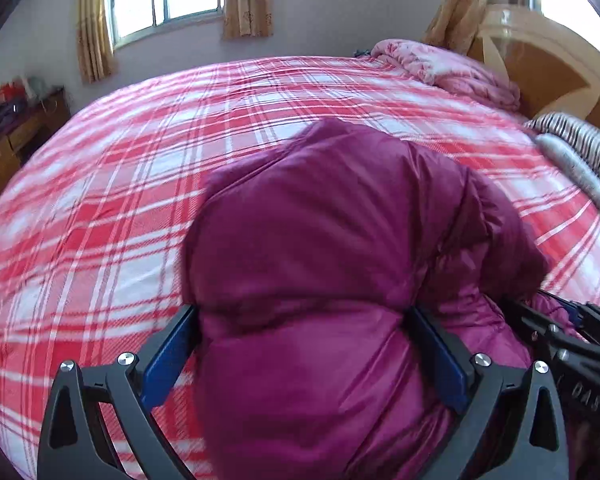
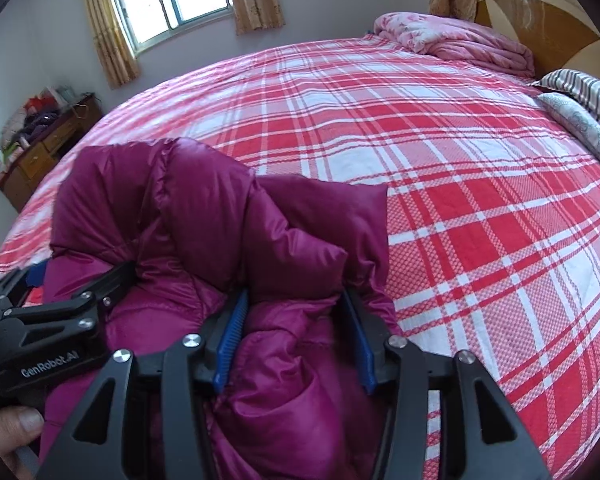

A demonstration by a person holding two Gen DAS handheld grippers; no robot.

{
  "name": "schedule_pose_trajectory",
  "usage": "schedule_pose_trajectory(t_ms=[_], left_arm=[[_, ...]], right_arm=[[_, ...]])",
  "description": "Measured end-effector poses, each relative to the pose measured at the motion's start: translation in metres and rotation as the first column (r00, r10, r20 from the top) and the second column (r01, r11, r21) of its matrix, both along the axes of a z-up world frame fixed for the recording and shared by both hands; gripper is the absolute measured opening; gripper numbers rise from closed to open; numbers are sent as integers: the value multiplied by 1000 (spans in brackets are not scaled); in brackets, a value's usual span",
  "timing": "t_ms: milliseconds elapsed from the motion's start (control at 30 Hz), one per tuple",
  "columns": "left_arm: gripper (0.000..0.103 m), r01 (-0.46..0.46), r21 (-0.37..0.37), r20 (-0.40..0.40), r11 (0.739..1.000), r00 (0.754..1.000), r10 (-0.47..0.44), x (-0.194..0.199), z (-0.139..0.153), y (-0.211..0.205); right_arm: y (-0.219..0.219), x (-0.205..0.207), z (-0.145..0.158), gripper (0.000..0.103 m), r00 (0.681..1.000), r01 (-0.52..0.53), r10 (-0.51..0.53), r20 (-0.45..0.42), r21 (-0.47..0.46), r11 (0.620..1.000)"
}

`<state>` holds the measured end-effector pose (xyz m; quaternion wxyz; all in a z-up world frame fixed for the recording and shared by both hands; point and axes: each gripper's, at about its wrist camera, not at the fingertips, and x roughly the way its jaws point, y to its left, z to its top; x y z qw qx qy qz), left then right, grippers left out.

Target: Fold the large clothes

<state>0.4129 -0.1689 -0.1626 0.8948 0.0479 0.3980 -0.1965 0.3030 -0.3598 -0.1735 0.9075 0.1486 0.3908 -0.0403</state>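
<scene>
Jacket (image 1: 340, 248), a puffy magenta one, lies bunched on the bed (image 1: 100, 220) with its red-and-white plaid cover, and in the left wrist view a thick padded fold fills the space between the blue pads of the left claw (image 1: 300, 320). Both pads touch the fabric, so this claw looks clamped on that fold. At the right edge the other black tool reaches into the same heap.

From the right wrist view, the right claw (image 2: 296, 300) stands partly apart with a bundled fold of the jacket between its pads; the fabric seems gripped, though a loose hold cannot be ruled out. The left claw shows at the left, buried in the cloth, with a thumb (image 2: 20, 424) below it. A folded pink quilt (image 2: 460, 46) lies well apart, near the headboard.

My reading is that a fold is being carried over or set down. Next, both claws probably need to lay the doubled layer flat and even, then let go without dragging the slippery cloth.
</scene>
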Motion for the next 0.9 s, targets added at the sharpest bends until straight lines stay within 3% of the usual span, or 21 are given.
schedule_pose_trajectory(t_ms=[67, 100, 133, 267, 467, 567, 600, 633, 700, 800, 900], left_arm=[[102, 6, -117, -2, 993, 1000, -6, -14, 11, 25], [102, 23, -186, -8, 982, 1000, -25, -24, 16, 43], [102, 32, -214, -13, 976, 999, -35, -29, 17, 52], [102, 50, -312, -72, 949, 994, -76, -43, 6, 74], [102, 32, -369, -144, 929, 985, -91, -35, -19, 67], [102, 46, -402, -161, 915, 980, -119, -35, -21, 60], [102, 64, -399, -153, 915, 979, -135, -37, -19, 57], [101, 80, -407, -151, 910, 977, -153, -39, -18, 54], [80, 104, -417, -138, 903, 975, -176, -45, -12, 48], [62, 145, -364, -87, 920, 978, -189, -59, 2, 44], [49, 157, -342, -51, 927, 981, -185, -72, 18, 52]], right_arm=[[-14, -28, 11, 70, 995, 25, -30, 94, 57, 998], [-20, -38, 14, 88, 991, 45, -53, 125, 67, 997], [-28, -46, 16, 96, 987, 62, -72, 144, 72, 995], [-51, -49, 2, 94, 995, 44, -58, 79, 169, 985], [-50, -43, -11, 93, 999, -32, 20, 49, 240, 970], [-45, -41, -18, 79, 995, -93, 84, 45, 289, 953], [-43, -39, -22, 52, 992, -130, 123, 42, 349, 928], [-43, -39, -26, 47, 990, -141, 138, 39, 406, 903], [-41, -44, -24, 39, 991, -135, 128, 44, 390, 911], [-34, -54, -14, 26, 990, -137, 122, 63, 364, 921], [-26, -66, -5, 23, 988, -149, 124, 92, 362, 920]])
